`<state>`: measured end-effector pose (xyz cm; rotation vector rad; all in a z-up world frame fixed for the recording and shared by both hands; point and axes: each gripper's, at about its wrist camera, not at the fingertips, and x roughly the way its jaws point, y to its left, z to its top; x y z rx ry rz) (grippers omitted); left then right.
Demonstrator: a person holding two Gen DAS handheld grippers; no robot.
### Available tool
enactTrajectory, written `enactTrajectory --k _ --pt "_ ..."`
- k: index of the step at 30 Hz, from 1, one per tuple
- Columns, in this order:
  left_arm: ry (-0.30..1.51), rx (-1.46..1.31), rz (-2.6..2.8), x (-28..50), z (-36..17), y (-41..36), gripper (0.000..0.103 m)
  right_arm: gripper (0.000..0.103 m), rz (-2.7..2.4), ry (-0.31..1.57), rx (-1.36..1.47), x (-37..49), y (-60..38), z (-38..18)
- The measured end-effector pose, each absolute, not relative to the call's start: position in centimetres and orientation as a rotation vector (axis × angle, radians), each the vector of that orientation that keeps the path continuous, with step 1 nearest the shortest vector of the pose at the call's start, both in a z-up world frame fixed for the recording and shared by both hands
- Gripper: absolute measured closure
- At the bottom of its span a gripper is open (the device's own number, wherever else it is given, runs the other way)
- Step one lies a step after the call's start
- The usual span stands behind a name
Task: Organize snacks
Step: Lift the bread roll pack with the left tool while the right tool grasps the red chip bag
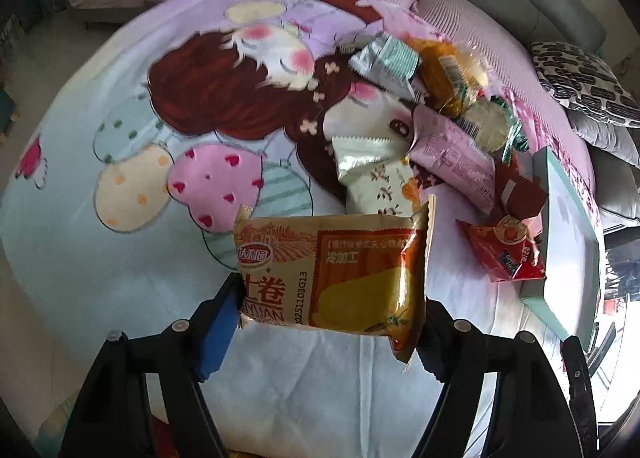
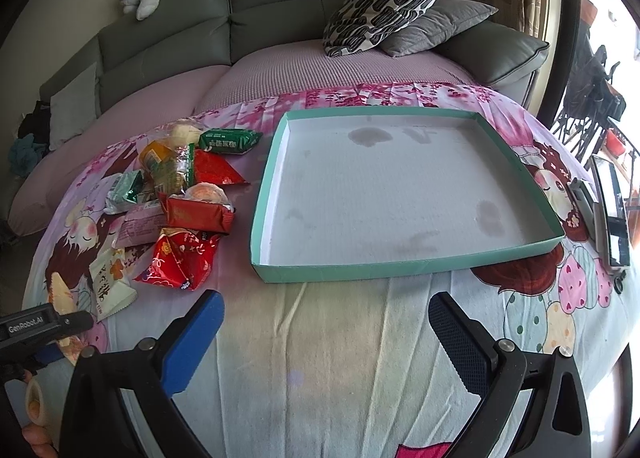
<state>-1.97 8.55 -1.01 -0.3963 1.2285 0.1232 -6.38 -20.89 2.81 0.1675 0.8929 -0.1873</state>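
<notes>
Teal tray (image 2: pixel 404 193) (beside snack pile (image 2: pixel 176 197))

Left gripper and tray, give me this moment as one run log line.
left gripper: shut on orange snack packet | right gripper: open, holding nothing | teal tray: no snacks inside | snack pile: beside tray

1. The orange snack packet (image 1: pixel 332 278) is glossy plastic film with crimped, serrated end seams.
2. The printed cloth (image 2: pixel 320 338) is soft, matt, creased fabric.
3. The teal box lid (image 2: pixel 404 270) looks like smooth cardboard, its white inside matt and stained.
4. The finger pads (image 2: pixel 460 350) are blue, finely textured rubber on matt black plastic.
5. The red packet (image 2: pixel 180 258) is shiny, crinkled foil.
</notes>
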Motion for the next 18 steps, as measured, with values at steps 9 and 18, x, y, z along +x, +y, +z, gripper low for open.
enactTrajectory --k 9,18 --pt "1.159 -0.367 0.087 -0.7 2.3 7.0 0.026 0.000 -0.043 0.890 0.183 -4.4 -18.1 3.6" --pt "1.168 -0.350 0.032 3.0 2.0 5.0 0.026 0.000 0.080 0.929 0.127 -1.3 -14.2 2.9"
